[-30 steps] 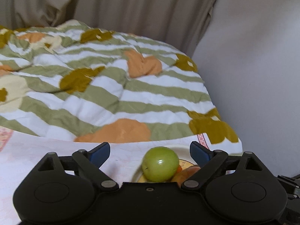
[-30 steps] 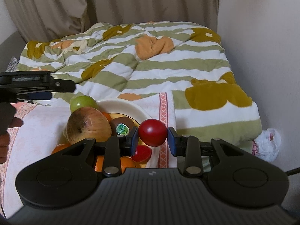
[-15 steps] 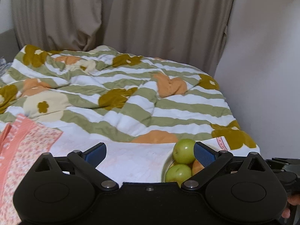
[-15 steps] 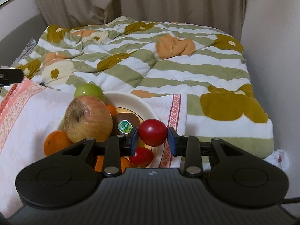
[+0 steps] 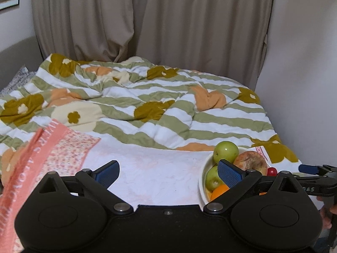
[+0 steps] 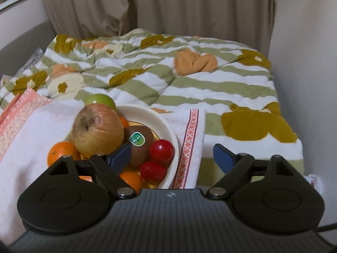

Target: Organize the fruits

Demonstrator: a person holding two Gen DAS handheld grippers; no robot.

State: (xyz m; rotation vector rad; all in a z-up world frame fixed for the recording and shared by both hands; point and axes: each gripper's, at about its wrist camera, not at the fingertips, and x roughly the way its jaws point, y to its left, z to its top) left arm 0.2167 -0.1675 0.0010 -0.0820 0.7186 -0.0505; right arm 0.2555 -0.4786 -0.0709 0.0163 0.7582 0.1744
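Note:
A cream bowl (image 6: 166, 124) sits on a white towel (image 6: 38, 124) on the bed. It holds a large apple (image 6: 98, 132), a kiwi with a sticker (image 6: 141, 145), two red tomatoes (image 6: 161, 149), oranges (image 6: 62, 151) and a green apple (image 6: 101, 100). My right gripper (image 6: 172, 158) is open and empty, just right of the bowl's near rim. My left gripper (image 5: 168, 171) is open and empty over the towel, left of the bowl (image 5: 203, 179), where two green apples (image 5: 225, 150) show.
A striped flowered quilt (image 5: 160, 109) covers the bed behind the towel. A pink patterned cloth (image 5: 52, 147) lies at the left. Curtains hang at the back and a wall (image 6: 305, 63) stands close on the right.
My right gripper has opened and let go of the red tomato, which now lies in the bowl. Both grippers have pulled back and up; the left has moved away to the left.

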